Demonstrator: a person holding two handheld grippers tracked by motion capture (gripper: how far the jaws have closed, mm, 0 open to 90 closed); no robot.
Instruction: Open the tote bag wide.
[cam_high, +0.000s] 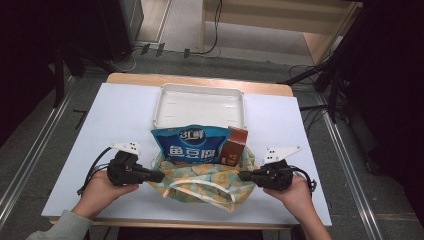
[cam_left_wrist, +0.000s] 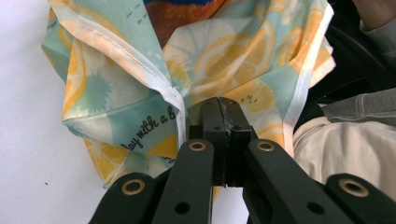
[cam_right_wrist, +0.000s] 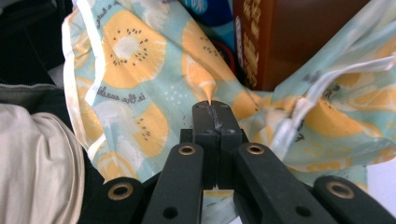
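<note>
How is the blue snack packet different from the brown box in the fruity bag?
The blue snack packet is a soft, wide pouch with big white writing; the brown box is stiff, narrow and square-edged. The packet sits left and middle in the cloth bag; the box stands at the packet's right edge. The packet looks much wider than the box. Both stand upright, poking out of the same bag, just in front of the white tray.

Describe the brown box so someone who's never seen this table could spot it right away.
Start at the white tray at the table's far edge. Just in front of it lies a fruit-print cloth bag with two items sticking out. The brown box is the right one, small and upright beside the bigger blue snack packet.
</note>
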